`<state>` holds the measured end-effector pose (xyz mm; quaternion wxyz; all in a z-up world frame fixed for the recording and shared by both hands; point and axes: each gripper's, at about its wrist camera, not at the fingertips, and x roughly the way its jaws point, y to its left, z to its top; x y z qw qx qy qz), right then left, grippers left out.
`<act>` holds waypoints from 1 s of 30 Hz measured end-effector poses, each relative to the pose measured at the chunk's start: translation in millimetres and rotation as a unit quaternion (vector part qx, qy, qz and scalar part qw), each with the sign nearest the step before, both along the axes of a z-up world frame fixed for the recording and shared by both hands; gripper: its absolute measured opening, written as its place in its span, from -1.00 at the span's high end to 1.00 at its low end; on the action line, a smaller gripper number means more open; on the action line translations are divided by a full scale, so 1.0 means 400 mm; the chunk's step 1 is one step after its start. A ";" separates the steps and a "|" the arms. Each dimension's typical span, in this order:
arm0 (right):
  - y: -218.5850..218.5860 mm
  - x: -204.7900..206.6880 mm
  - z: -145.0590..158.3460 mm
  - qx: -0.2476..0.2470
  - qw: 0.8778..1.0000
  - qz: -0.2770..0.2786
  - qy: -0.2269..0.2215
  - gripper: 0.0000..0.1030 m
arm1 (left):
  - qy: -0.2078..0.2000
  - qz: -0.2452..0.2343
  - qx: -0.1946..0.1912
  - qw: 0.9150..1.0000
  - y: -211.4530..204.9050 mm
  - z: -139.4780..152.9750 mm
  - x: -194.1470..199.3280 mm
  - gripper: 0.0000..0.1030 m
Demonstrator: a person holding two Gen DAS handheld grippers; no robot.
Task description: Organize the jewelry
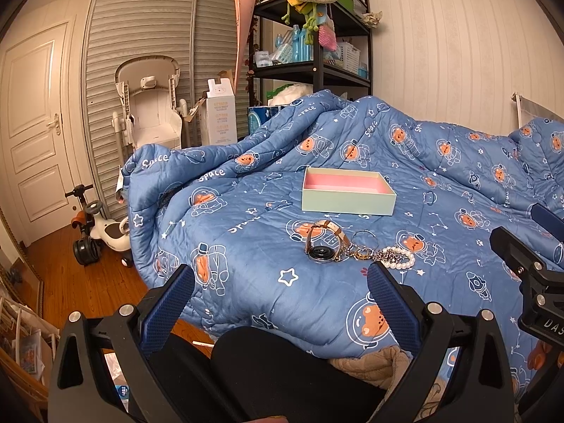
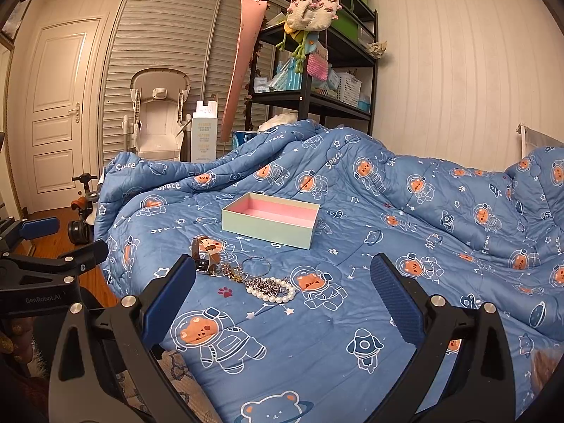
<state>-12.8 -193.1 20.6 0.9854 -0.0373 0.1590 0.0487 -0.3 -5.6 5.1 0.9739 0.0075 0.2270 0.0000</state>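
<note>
Nothing is in the box (image 1: pixel 349 194) yet: pale green walls, pink lining, sitting open on the blue quilt (image 1: pixel 440 253) at the far side of the work area. The jewelry lies in one cluster just near of it. In that cluster: a watch (image 1: pixel 322 246) with a brown strap at the left, a thin wire ring (image 1: pixel 363 237), a tangle of gold chain (image 1: pixel 363 252), and a pearl bracelet (image 1: pixel 398 259) at the right, the pieces touching or overlapping.

Step in hand, as judged: first pick. The outer pieces look safest; the watch or the pearls can be lifted without dragging the chain. The quilt is soft, so pressing down will sink the fingers; better to close low around a strand or the strap and lift straight up, then check nothing trails.

Left gripper (image 1: pixel 280 290): fingers spread wide, holding nothing, low at the near edge of the bed, aimed at the cluster. Right gripper (image 2: pixel 282 282): also spread and empty, beside the left one, with the pearls and chain between its fingertips in its own view, not touching.
</note>
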 end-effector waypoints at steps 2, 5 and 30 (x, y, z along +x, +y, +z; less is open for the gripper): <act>0.000 0.000 0.000 0.000 1.000 0.000 0.000 -0.90 | 0.000 0.000 0.000 1.000 0.000 0.000 0.000 -0.87; 0.001 0.000 -0.001 0.000 1.000 0.000 0.000 -0.90 | -0.001 -0.001 0.000 1.000 -0.005 -0.001 -0.001 -0.87; 0.001 0.000 0.002 -0.001 1.000 0.000 -0.001 -0.90 | 0.000 -0.001 -0.001 1.000 -0.008 0.001 -0.002 -0.87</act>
